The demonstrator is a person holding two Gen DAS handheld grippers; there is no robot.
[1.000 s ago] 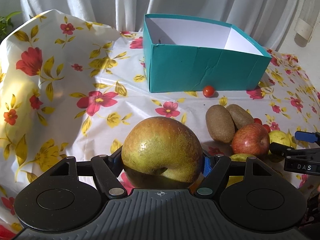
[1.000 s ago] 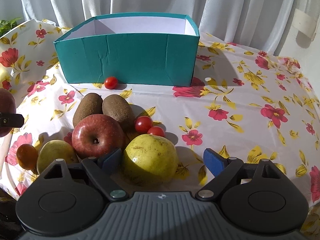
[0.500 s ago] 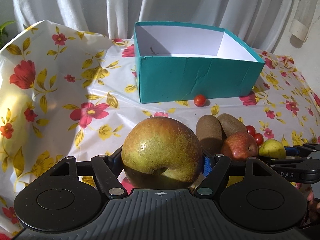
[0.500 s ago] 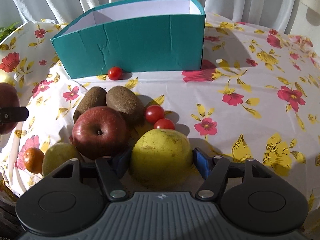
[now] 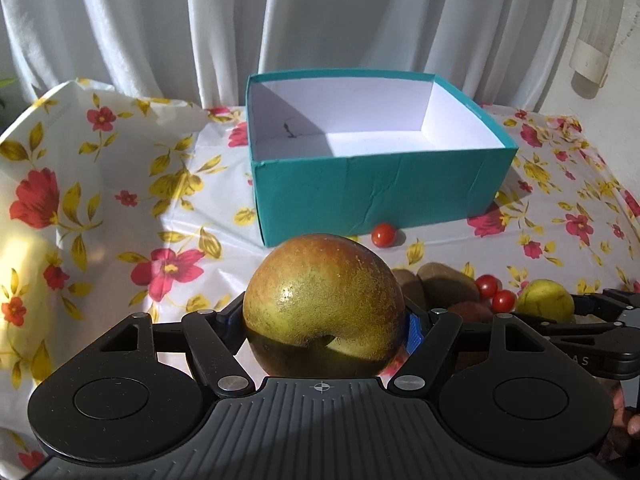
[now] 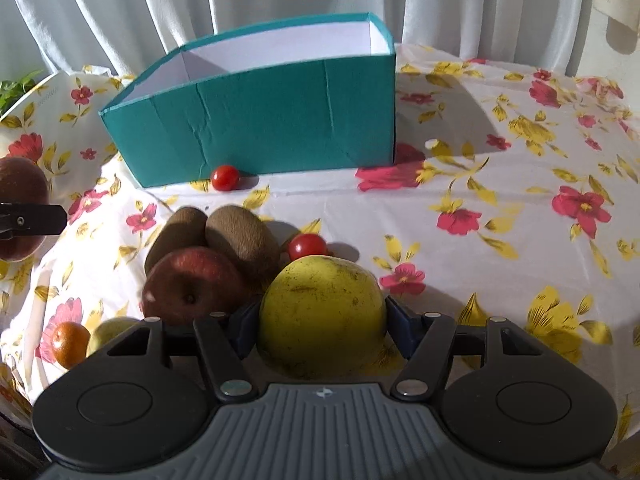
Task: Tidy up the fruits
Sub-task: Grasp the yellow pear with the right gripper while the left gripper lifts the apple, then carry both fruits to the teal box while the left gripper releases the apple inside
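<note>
Left wrist view: left gripper (image 5: 325, 322) clamped on a large russet green-brown pear-like fruit (image 5: 323, 304), blue pads pressed to both its sides, fruit held above the white tablecloth with red and yellow flowers (image 5: 120, 184). Open teal cardboard box with white inside (image 5: 372, 196) sits ahead, well beyond the held fruit; nothing visible inside it. One small red cherry tomato (image 5: 383, 235) lies right at the foot of the box's front wall. Right of the held fruit: brown kiwis (image 5: 448, 284), partly hidden, and two cherry tomatoes (image 5: 495, 293) touching each other. White curtain (image 5: 320, 20) behind the table.

Right wrist view: right gripper (image 6: 322, 322) closed on a yellow-green pear with brown specks (image 6: 322, 322), fingers against both flanks; cannot tell if it is lifted or resting on the cloth. Just left of it a dark red apple (image 6: 191, 290), touching two fuzzy brown kiwis (image 6: 224, 236) behind it. A cherry tomato (image 6: 307, 246) peeks out just behind the yellow pear. At lower left a small orange citrus (image 6: 71, 345) beside a pale green fruit (image 6: 114, 330), mostly hidden by the gripper body. The left gripper with its russet fruit shows at the far left edge, well apart from the pile.
</note>
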